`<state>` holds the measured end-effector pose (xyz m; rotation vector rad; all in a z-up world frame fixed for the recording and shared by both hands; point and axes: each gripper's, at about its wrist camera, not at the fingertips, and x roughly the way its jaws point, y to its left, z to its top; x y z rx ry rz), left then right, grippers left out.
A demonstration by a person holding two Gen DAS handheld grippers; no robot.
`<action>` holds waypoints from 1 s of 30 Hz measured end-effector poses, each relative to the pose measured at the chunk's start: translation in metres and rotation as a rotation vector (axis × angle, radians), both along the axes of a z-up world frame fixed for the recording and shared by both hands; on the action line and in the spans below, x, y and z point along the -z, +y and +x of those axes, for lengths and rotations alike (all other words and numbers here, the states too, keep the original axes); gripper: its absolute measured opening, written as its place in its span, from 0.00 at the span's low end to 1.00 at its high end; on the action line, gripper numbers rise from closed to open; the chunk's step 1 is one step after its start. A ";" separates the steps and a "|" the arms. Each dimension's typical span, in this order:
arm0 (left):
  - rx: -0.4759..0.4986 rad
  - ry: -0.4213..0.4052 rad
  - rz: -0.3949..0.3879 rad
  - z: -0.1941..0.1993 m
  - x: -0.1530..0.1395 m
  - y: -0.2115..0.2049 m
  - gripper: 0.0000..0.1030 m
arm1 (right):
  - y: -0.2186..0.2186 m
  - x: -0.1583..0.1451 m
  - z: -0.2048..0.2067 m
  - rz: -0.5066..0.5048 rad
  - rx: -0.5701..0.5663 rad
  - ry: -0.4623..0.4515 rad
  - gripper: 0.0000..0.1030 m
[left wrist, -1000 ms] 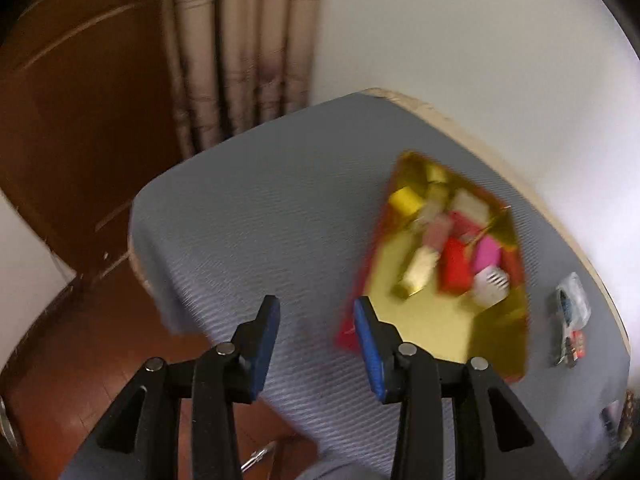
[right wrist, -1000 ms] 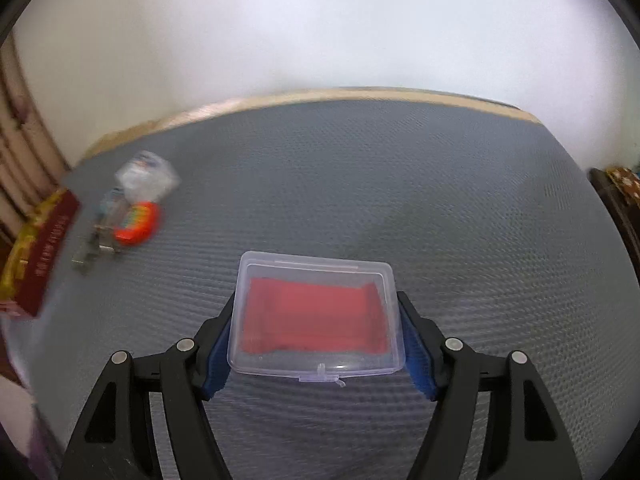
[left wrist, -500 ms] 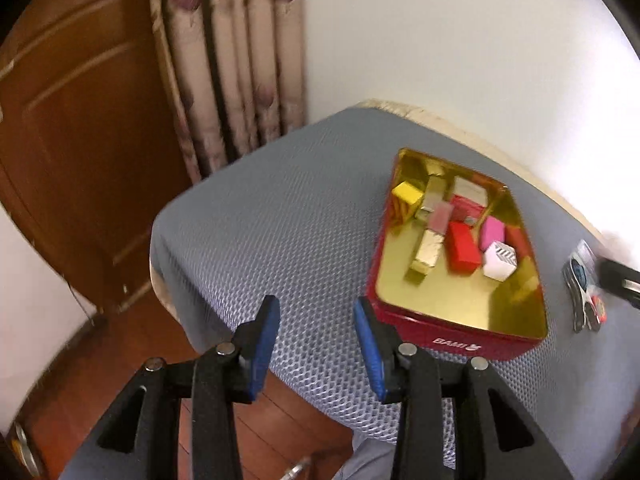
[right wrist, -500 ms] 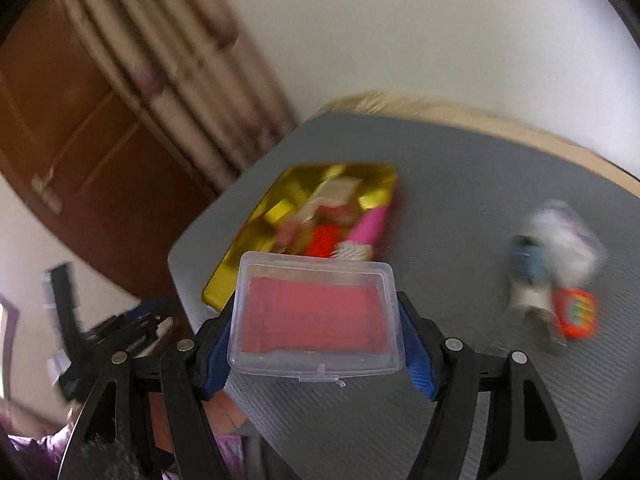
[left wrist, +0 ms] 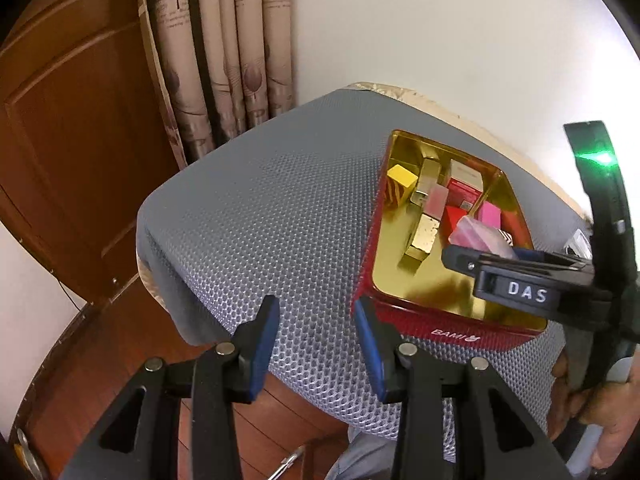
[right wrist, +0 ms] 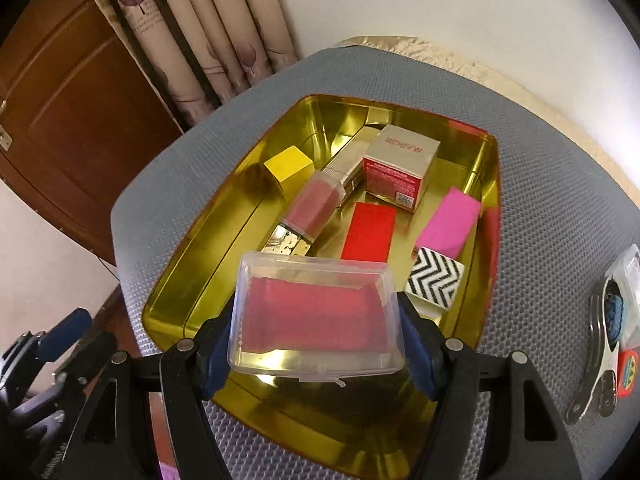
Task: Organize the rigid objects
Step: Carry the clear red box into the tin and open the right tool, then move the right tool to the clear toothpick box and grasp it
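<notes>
- My right tongs (right wrist: 316, 344) pinch the clear box (right wrist: 314, 320) by its two sides, above the near end of the tin (right wrist: 188, 276).
- My left tongs (left wrist: 316, 344) stand apart, empty, over the counter (left wrist: 260, 220) edge beside the tin.

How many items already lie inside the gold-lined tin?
7: yellow cube far left, pink-capped gold tube, gold block, red-and-beige carton, flat red piece, pink block, zigzag box. The held case may hide more.

We see a white wall (left wrist: 440, 40) behind a grey mesh-covered table (left wrist: 280, 220), patterned beige curtains (right wrist: 208, 28) beside a brown wooden door (left wrist: 72, 140), and reddish wood flooring (left wrist: 92, 360) below.
</notes>
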<state>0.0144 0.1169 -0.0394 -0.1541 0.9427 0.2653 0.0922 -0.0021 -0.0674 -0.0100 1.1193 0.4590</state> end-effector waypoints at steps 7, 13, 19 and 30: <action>0.021 0.017 0.023 0.001 0.004 -0.008 0.38 | -0.003 0.000 0.006 0.035 0.032 -0.012 0.74; 0.017 0.017 0.037 -0.001 0.004 -0.009 0.38 | -0.055 -0.039 -0.027 0.180 0.118 -0.157 0.78; 0.042 0.010 0.061 -0.004 0.002 -0.018 0.38 | -0.179 -0.028 -0.090 0.061 0.348 -0.249 0.88; 0.124 0.013 0.149 -0.007 0.006 -0.053 0.38 | -0.334 0.023 -0.131 -0.080 0.600 -0.127 0.72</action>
